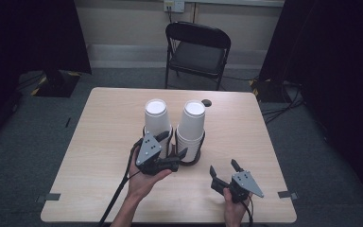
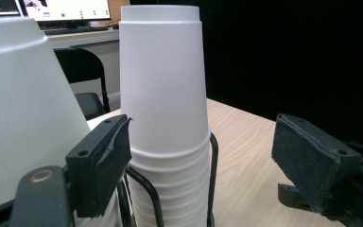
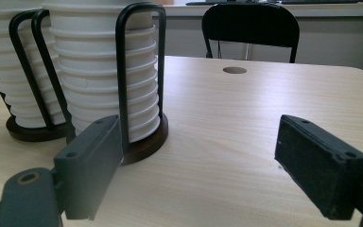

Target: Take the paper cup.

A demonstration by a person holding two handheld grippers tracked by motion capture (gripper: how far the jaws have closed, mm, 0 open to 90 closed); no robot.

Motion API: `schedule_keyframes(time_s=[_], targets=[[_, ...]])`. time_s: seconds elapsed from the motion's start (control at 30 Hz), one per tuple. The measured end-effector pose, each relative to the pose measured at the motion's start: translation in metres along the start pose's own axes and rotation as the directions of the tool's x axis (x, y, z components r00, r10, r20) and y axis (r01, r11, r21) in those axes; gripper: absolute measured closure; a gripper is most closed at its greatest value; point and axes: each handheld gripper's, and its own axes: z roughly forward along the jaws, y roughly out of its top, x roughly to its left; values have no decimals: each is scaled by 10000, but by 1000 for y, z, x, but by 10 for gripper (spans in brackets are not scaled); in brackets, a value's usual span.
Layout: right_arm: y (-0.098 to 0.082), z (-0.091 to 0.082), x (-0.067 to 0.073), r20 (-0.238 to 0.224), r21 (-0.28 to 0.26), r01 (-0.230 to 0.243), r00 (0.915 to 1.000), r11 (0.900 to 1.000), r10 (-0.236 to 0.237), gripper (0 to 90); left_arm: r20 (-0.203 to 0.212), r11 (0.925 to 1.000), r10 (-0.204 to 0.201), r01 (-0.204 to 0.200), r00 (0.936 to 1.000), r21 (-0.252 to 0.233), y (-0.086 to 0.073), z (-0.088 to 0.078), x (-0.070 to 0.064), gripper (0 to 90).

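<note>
Left tongs [image 1: 178, 150] held wide at right cup stack [image 1: 191, 126], one jaw between the two stacks, holding nothing. Right tongs [image 1: 225, 169] wide, empty, near surface's [image 1: 108, 137] front edge. Both stacks in wire holders mid-surface. Folding chair [image 1: 197, 49] beyond far edge. Left gripper view: monitor [image 2: 66, 9] behind left cup stack [image 2: 19, 109].

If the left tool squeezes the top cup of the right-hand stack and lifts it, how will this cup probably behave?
The top cup looks thin-walled and white, so it probably dents under a hard squeeze. It is likely very light. Nested tightly in the stack, it may drag the next cup up. The wire holder around the stack should resist tipping. The left tool is open.
</note>
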Motion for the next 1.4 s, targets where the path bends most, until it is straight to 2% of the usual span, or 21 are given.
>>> schedule_keyframes(time_s=[0.07, 0.17, 0.4, 0.57, 0.73, 0.87, 1.07, 1.23, 1.33, 1.4], targets=[[0, 0, 0, -2, 7, 4, 10000, 10000, -4, 152, 5, 10000, -8, 8, 10000, 17, 3, 2, 1, 199], [0, 0, 0, 17, 19, -31, 10000, 10000, 31, 153, 222, 10000, -20, 21, 9998, -47, 6, 7, 2, 191], [0, 0, 0, 6, 38, -79, 10000, 10000, 79, 155, 39, 9999, 134, -133, 9999, -37, 18, 16, 3, 192], [0, 0, 0, -11, 25, -72, 10000, 10000, 72, 155, 77, 9999, -92, 93, 9999, -86, 26, 25, 5, 190], [0, 0, 0, 3, 4, -101, 9999, 9999, 101, 157, -164, 9999, 30, -31, 9999, -99, 35, 32, 6, 180], [0, 0, -1, -30, 16, -115, 9999, 9999, 115, 157, -507, 9999, 161, -160, 9986, 20, 43, 36, 9, 179], [0, 0, -1, -19, 11, -105, 9999, 9999, 105, 157, -588, 9993, 375, -372, 9976, 47, 50, 41, 10, 165], [0, 0, -1, -30, 10, -108, 9999, 9999, 108, 158, -590, 9998, 181, -177, 9981, 80, 56, 48, 12, 162], [0, 0, -1, -43, 9, -130, 9999, 9999, 130, 162, -724, 9991, 333, -312, 9968, 297, 58, 53, 12, 161], [0, 0, -1, -62, 7, -109, 9999, 9999, 109, 162, -713, 9993, 286, -268, 9970, 264, 59, 57, 12, 161]])
